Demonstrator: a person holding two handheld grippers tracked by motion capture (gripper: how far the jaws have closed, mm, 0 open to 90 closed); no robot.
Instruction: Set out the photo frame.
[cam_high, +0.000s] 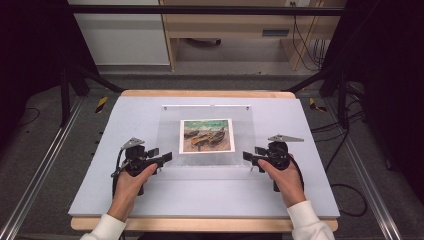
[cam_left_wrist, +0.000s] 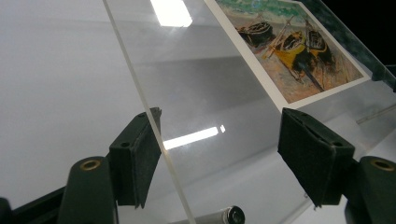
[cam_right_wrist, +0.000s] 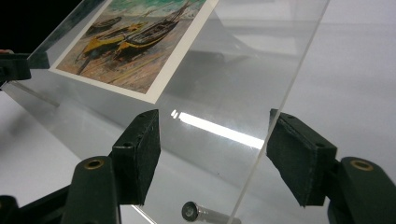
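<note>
A clear acrylic sheet (cam_high: 210, 162) lies on the grey mat, with a picture of beached boats (cam_high: 207, 135) at its middle. My left gripper (cam_high: 162, 157) is at the sheet's near left corner and my right gripper (cam_high: 252, 156) at its near right corner. Both are open. In the left gripper view the sheet's edge (cam_left_wrist: 154, 140) runs between the jaws of my left gripper (cam_left_wrist: 219, 151), close to the left pad (cam_left_wrist: 140, 154). In the right gripper view the sheet's edge (cam_right_wrist: 275, 121) runs between the jaws of my right gripper (cam_right_wrist: 215, 151), close to the right pad (cam_right_wrist: 299, 154).
A small metal post (cam_left_wrist: 229, 215) shows under the sheet's corner in the left gripper view, and another post (cam_right_wrist: 194, 212) in the right gripper view. The grey mat (cam_high: 125, 120) covers a wooden table. Two small fittings (cam_high: 163, 106) mark the sheet's far corners.
</note>
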